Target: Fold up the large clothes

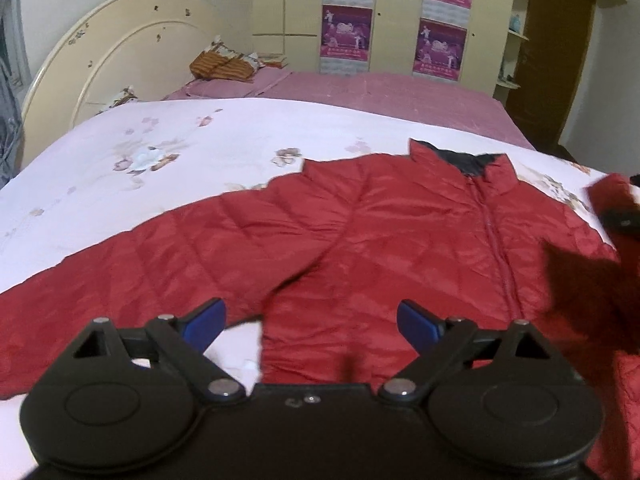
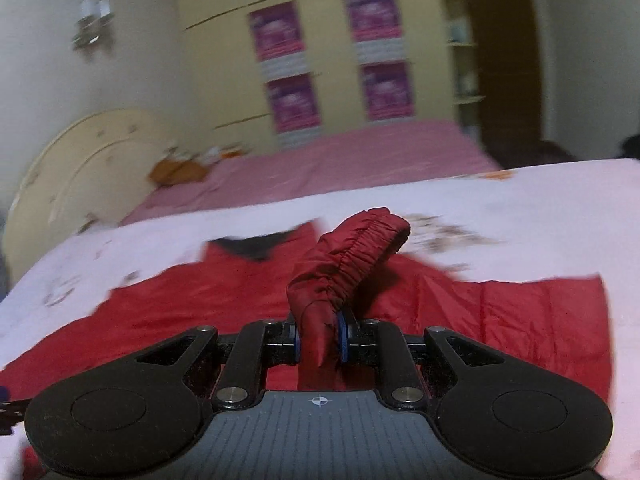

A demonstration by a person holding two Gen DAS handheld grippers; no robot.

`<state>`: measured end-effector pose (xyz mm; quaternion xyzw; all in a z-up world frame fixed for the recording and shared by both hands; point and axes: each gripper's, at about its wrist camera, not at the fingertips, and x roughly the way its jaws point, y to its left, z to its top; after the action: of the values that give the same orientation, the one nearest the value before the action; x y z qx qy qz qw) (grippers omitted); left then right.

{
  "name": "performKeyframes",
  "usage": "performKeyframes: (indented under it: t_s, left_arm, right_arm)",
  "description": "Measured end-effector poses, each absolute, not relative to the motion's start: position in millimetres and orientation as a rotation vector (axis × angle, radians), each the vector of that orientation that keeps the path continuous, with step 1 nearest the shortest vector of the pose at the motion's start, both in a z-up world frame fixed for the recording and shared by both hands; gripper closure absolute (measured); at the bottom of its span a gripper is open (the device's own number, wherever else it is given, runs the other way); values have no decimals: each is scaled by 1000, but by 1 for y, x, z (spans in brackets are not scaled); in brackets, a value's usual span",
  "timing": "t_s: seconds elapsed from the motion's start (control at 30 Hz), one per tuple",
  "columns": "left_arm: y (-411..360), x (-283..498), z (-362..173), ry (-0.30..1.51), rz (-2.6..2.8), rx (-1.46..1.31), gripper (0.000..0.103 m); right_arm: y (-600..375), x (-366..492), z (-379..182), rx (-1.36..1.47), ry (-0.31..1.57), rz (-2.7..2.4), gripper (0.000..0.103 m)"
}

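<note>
A red quilted jacket (image 1: 380,232) lies front up on the white floral bedspread (image 1: 160,148), dark-lined collar (image 1: 464,160) at the far side, one sleeve (image 1: 120,264) spread to the left. My left gripper (image 1: 312,322) is open and empty, hovering above the jacket's lower edge near the armpit. My right gripper (image 2: 319,338) is shut on the elastic cuff (image 2: 352,256) of the other sleeve, lifted above the jacket body (image 2: 200,312). That gripper and cuff show at the right edge of the left wrist view (image 1: 612,204).
A pink sheet (image 1: 380,92) covers the far part of the bed. A cream headboard (image 1: 112,52) stands at the left with a brown pillow (image 1: 220,64). A wardrobe with purple posters (image 1: 348,32) and a dark door (image 1: 556,52) stand behind.
</note>
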<state>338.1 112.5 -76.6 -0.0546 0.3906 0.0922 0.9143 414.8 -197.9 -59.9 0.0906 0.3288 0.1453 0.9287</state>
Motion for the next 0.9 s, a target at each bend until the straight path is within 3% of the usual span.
performKeyframes:
  t_s: [0.33,0.4,0.43,0.73,0.8,0.9]
  left_arm:
    - [136,345,-77,797,170,-160,9]
    - [135,348,-76,794,150,-167,7]
    - [133,349,-76,791,140,-170,6]
    - [96,389,-96,837,-56,-234,5]
    - [83,402,-107,853,-73,-219,11]
    - [72,421,-122,881,-99,-219,33]
  right_arm:
    - [-95,436,-106,156,849,469,84]
    - [-90,439,-113,170,884,486,35]
    - [-91,438,-112,183,876,486,5]
    - [-150,424,-80,149,746,364,4]
    - [-171,418,-78,131,735,314,4]
    - [-200,407,-77,87,709,230,4]
